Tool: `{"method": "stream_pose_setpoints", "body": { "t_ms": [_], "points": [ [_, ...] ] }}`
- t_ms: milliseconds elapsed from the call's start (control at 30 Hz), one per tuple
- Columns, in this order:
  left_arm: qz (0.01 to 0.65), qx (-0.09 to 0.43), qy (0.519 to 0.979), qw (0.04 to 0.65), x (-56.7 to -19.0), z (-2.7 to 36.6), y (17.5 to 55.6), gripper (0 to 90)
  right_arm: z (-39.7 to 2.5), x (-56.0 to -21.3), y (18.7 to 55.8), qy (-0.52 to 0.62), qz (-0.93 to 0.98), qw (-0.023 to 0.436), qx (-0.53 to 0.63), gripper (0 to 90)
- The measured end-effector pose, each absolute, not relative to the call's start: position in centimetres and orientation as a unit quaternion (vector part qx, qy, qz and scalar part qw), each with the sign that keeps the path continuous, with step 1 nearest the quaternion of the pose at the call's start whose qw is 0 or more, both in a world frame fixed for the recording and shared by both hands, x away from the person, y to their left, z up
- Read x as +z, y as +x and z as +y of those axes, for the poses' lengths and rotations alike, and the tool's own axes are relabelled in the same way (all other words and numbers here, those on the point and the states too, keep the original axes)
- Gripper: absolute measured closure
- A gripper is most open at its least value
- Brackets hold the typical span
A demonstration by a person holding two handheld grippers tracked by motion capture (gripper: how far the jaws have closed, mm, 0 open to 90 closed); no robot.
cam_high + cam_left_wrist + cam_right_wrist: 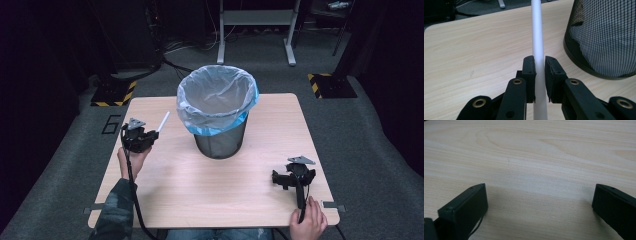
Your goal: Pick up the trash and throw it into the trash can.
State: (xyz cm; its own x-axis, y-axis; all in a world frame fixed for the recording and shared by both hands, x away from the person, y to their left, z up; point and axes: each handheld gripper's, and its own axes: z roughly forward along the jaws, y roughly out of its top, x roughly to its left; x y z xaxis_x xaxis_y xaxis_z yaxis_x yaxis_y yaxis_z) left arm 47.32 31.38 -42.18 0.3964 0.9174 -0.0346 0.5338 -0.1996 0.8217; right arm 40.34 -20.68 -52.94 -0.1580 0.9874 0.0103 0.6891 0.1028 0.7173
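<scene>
A single large digit "6" [111,124] is showing in dark outline on the grey floor [65,165], just beside the desk's [210,190] far left corner in the high view. No other writing, label or brand is standing out legibly on anything else.

We see a light wooden counter [210,180] on grey carpet [370,150]. At the top of the frame stands a white metal frame [256,20] with two feet, cables [175,47] trailing beside it. Yellow-black striped plates [114,92] lie at upper left and upper right. The surroundings are dark.
</scene>
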Motion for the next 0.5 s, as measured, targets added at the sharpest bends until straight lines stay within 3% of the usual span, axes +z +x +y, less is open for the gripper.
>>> {"method": "stream_pose_setpoints", "body": {
  "t_ms": [500],
  "points": [
    [0.476,0.267,0.732,0.407,-39.0,31.3,47.9,78.8,-20.7,-52.9,40.3,0.599,0.700,0.249,0.299,0.0]
  ]
}}
